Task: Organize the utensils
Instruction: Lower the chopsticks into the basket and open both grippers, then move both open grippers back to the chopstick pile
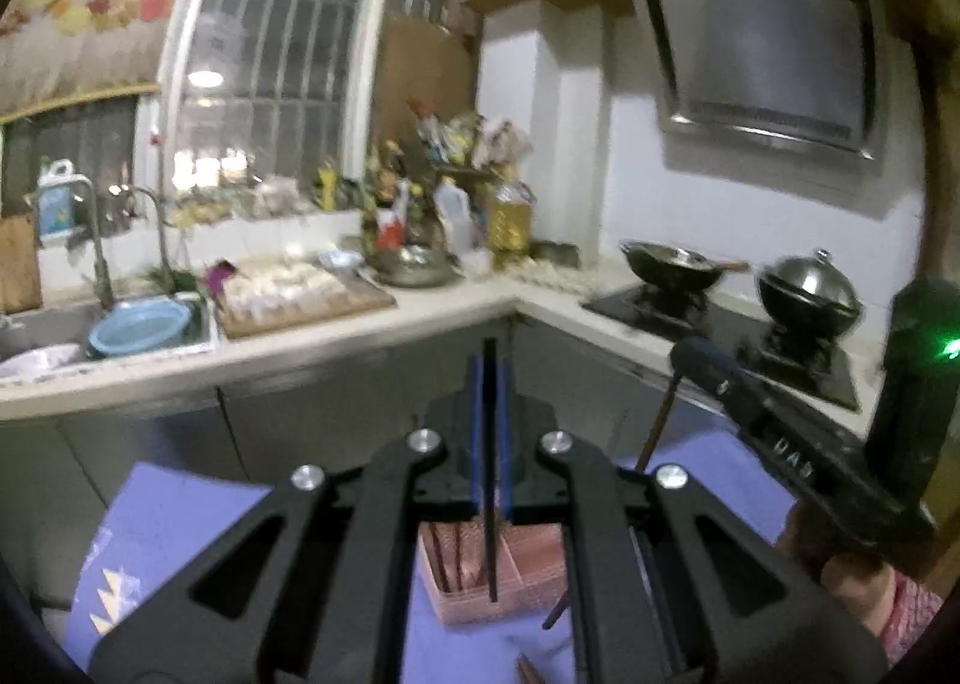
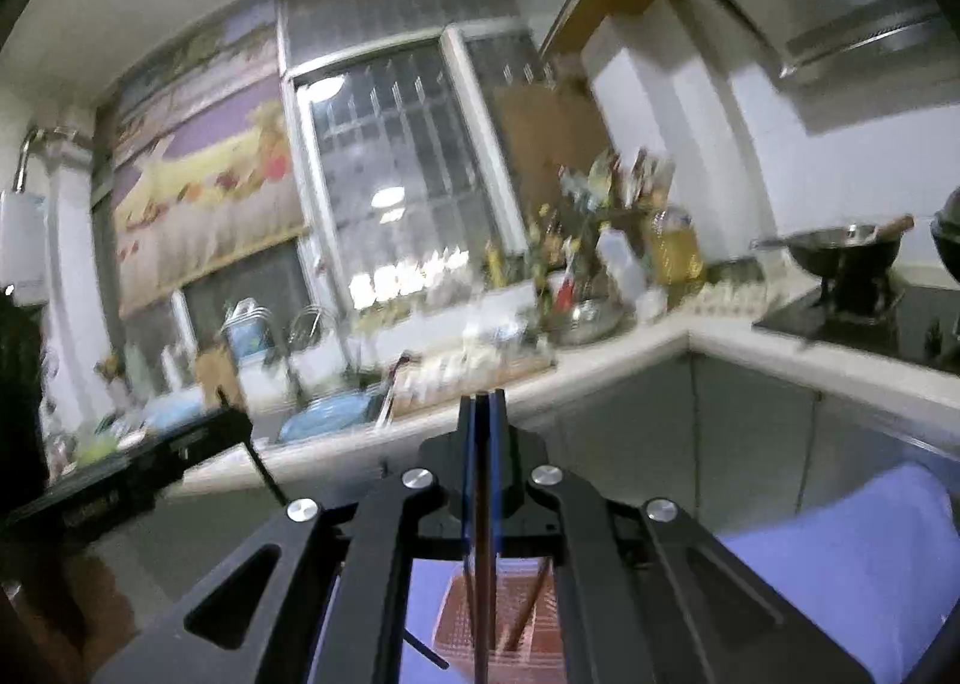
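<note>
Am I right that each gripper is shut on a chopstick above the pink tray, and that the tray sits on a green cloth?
Not quite: the cloth is purple, not green, as the left wrist view shows. The rest holds: the left gripper and right gripper are each shut on a chopstick above the pink tray.

Wok, oil bottle, sink
</note>
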`<state>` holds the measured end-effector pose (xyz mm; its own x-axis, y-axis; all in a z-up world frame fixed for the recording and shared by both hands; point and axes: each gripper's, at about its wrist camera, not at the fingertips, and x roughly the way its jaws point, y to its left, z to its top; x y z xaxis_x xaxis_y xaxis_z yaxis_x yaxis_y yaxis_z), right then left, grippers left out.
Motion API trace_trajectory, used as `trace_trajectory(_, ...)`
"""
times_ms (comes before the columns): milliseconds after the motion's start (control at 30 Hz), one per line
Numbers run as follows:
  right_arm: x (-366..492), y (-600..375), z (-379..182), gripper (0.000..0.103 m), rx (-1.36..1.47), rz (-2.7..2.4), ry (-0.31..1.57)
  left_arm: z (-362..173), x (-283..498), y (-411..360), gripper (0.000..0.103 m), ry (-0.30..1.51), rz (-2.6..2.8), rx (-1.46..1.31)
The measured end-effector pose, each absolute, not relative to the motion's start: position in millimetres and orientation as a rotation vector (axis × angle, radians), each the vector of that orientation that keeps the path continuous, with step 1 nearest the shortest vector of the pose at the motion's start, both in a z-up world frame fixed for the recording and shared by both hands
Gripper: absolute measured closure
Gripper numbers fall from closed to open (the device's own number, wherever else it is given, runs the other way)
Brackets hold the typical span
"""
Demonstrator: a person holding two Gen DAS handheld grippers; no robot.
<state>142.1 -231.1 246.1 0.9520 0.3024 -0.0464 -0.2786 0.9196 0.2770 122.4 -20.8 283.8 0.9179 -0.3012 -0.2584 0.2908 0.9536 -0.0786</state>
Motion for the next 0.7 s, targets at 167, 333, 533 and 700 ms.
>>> trace_trajectory(167, 184.5, -223.9, 245.1, 0.099, 0.224, 0.246, 0.071, 262.1, 171.9, -29.4, 0.099, 0.355, -0.271, -0.028)
trace_trajectory(333, 219.8, -212.2, 204.6, 0.099, 0.190, 0.245, 0.184, 224.9, 199.7, -35.5, 0.099, 0.456, -0.283, -0.028)
trace_trajectory(533, 232.8, -208.5, 163.4, 0.095, 0.239, 0.255, 0.318, 187.2, 209.8, -44.6, 0.090, 0.557, -0.256, -0.006)
trace_trajectory(700, 206.1, -209.5, 166.6, 0.070, 0.255, 0.258, 0.291, 194.0, 179.4, -37.5, 0.063, 0.491, -0.218, -0.005)
